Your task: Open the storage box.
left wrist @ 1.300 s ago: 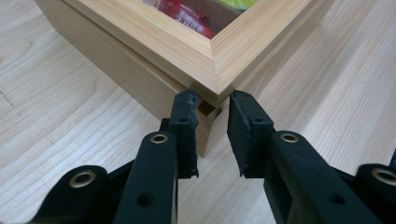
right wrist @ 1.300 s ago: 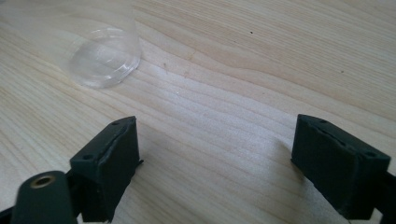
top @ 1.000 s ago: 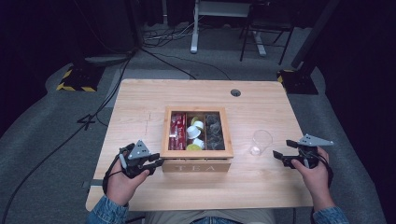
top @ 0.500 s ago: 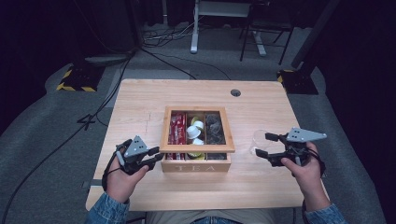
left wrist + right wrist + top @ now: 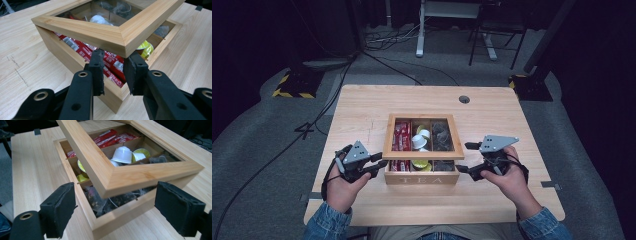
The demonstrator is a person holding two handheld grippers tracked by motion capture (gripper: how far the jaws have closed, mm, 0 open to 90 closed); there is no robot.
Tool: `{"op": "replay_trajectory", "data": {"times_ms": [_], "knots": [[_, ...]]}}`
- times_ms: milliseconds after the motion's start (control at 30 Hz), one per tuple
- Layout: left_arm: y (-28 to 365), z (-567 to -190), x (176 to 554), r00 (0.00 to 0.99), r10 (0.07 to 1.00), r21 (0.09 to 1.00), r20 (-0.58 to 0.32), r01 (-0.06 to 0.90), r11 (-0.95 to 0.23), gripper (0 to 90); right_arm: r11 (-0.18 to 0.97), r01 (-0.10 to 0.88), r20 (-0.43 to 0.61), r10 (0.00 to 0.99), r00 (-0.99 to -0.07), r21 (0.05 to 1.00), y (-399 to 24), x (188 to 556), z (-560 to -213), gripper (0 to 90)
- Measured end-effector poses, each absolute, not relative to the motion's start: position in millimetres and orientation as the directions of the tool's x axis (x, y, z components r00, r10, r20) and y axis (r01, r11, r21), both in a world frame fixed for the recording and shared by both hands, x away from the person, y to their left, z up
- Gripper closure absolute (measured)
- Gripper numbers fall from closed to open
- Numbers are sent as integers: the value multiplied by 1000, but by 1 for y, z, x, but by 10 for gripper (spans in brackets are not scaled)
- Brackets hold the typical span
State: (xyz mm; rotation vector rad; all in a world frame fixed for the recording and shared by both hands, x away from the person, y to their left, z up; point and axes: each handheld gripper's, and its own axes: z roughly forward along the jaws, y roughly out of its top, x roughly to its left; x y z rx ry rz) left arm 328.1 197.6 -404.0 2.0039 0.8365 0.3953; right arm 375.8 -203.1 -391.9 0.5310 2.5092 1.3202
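Right gripper (image 5: 462, 157) has swung in from 3 o'clock to the box's front-right corner; left gripper (image 5: 379, 166) hasn't budged. Table (image 5: 362, 110) carries the wooden tea box (image 5: 422, 177) at centre, near the front edge. Its glass-paned lid (image 5: 105, 35) sits ajar. Left tongs are narrow, tips tucked under the lid's 7 o'clock corner; I can't see a pinch. Right tongs are wide, straddling the 5 o'clock corner without touching. Lid looks stiff and light, but the pane is fragile: grab the wood frame. Sachets (image 5: 401, 135) and capsules (image 5: 418, 141) lie loose inside.

tea box (image 5: 422, 176) mid-table (image 5: 362, 110) | left gripper (image 5: 379, 166) left | right gripper (image 5: 464, 157) right
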Motion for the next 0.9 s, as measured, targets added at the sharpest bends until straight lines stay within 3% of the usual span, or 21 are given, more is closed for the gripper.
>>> {"op": "replay_trajectory", "data": {"times_ms": [567,633,700,900], "knots": [[197,-398,339,711,702,855,-42,389,-343,682,507,186,-109,496,-862,842,-189,395,-390,227],[196,-397,339,693,721,865,-15,371,-339,635,514,174,-124,494,-861,840,-188,395,-387,231],[196,-397,339,674,738,873,21,347,-342,526,524,161,-142,490,-860,836,-187,396,-385,236],[201,-396,337,649,760,886,27,336,-319,411,527,142,-157,483,-862,838,-187,398,-379,253]]}}
